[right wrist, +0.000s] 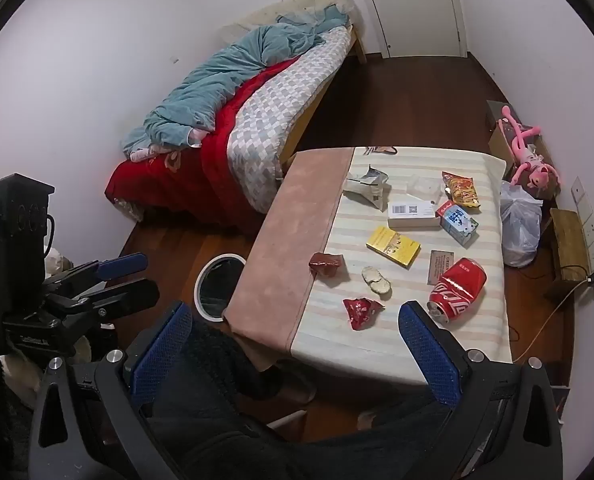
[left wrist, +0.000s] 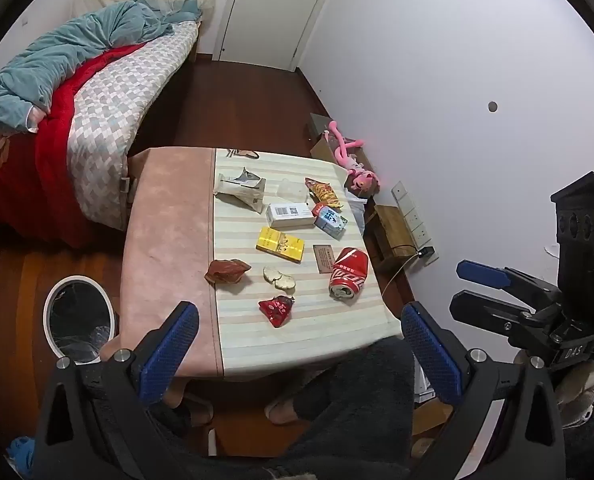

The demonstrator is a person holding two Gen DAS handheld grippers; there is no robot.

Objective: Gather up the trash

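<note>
Trash lies on a small table: a crushed red cola can, a red wrapper, a brown wrapper, a pale peel scrap, a yellow box, a white box, a milk carton, a snack bag and a crumpled silver bag. A white-rimmed bin stands on the floor left of the table. My left gripper and right gripper are open, empty, held above the near edge.
A bed with a teal blanket stands at the back left. A pink plush toy, a white plastic bag and a wooden box line the right wall. The person's legs are below the table's near edge.
</note>
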